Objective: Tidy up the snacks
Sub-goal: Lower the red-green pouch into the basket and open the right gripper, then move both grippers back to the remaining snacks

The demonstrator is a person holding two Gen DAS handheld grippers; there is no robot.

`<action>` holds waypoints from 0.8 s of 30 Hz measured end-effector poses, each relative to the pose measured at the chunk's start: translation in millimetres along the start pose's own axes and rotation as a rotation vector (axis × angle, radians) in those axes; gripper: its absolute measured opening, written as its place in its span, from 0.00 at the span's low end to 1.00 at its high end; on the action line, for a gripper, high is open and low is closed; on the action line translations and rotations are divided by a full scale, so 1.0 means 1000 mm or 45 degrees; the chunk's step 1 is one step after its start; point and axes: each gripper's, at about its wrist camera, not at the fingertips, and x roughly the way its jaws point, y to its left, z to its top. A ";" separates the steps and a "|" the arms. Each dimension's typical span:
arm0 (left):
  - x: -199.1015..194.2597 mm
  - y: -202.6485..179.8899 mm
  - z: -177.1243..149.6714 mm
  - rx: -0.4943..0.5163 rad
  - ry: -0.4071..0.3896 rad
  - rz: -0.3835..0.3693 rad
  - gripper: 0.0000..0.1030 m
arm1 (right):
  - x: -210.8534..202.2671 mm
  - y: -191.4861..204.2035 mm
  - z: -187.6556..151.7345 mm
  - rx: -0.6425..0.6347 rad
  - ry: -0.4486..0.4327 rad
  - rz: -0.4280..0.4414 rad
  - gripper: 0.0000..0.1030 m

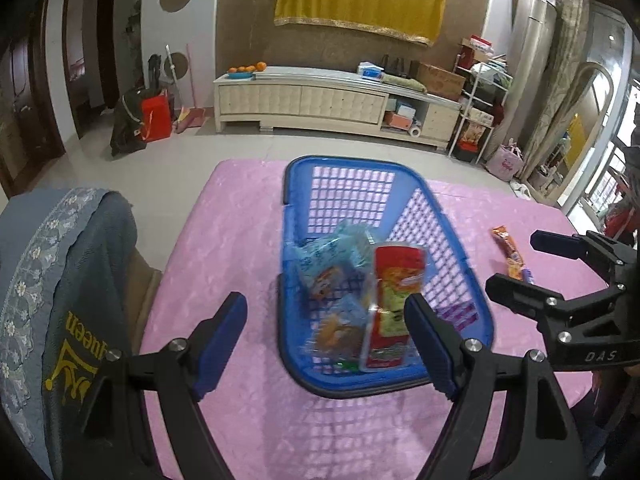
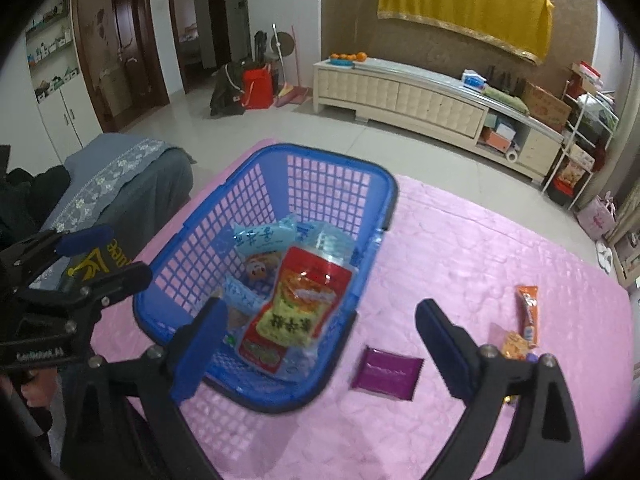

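red snack packet [image 2: 294, 312] in blue basket [image 2: 192, 236], clear of right gripper [image 2: 320, 344], both grippers' jaws wide, empty

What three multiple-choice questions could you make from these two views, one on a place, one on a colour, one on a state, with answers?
1. Where is the red snack packet?
A. inside the basket
B. on the pink cloth
C. in the right gripper

2. What colour is the basket?
A. green
B. blue
C. white

3. How is the right gripper?
A. shut on a packet
B. open, holding nothing
C. shut, holding nothing

Answers: 1 A, it lies on the other packets within the basket walls. 2 B, its rim and lattice are blue. 3 B, its fingers stand wide apart with nothing gripped.
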 end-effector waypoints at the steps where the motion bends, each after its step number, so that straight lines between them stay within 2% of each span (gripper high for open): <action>1: -0.003 -0.007 0.000 0.010 -0.005 -0.005 0.77 | -0.005 -0.003 -0.002 0.007 -0.014 0.003 0.94; 6: -0.012 -0.037 0.001 0.055 -0.025 -0.032 0.77 | -0.033 -0.021 -0.011 0.008 -0.062 -0.018 0.94; 10: -0.017 -0.071 -0.001 0.127 -0.044 -0.063 0.78 | -0.052 -0.039 -0.021 0.036 -0.097 -0.032 0.99; 11: -0.018 -0.075 -0.001 0.134 -0.046 -0.067 0.81 | -0.055 -0.045 -0.023 0.043 -0.100 -0.037 0.99; 24: -0.005 -0.161 -0.001 0.223 -0.024 -0.168 0.81 | -0.086 -0.117 -0.064 0.128 -0.099 -0.138 0.99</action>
